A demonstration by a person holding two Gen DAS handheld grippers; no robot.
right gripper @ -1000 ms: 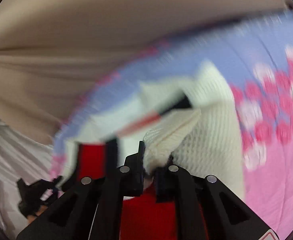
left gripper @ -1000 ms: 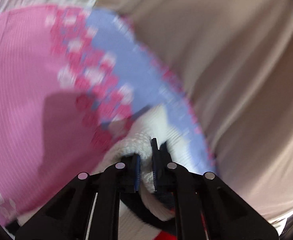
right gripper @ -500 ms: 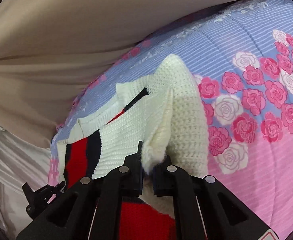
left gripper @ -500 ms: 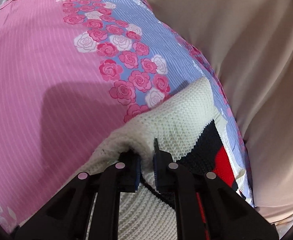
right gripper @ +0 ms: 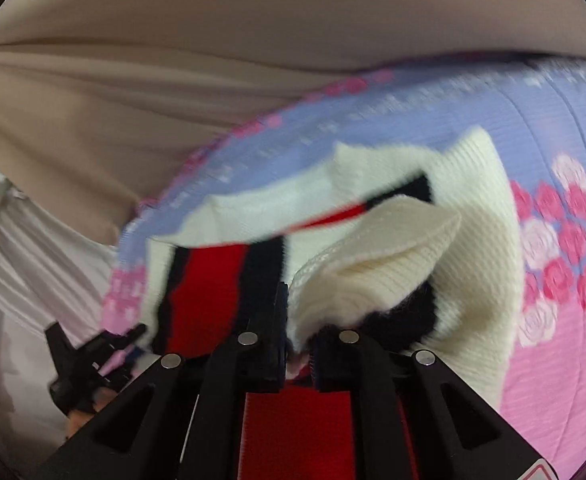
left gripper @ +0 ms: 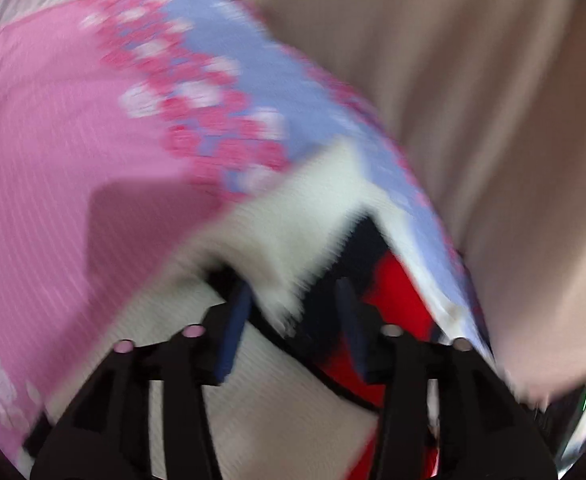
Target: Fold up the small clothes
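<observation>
Cream knit is slipping from the left gripper, whose jaws are opening around a sweater edge the pads no longer press. The right gripper is pinching a cream fold nearly closed. The sweater is lying on the flowered bedspread, spreading from twelve toward two o'clock. Better to let both corners go together, low, so the fold is landing flat and square.

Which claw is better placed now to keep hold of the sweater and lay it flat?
Right. The right claw is shut on the sweater; the left claw is opening, pads off the knit.
</observation>
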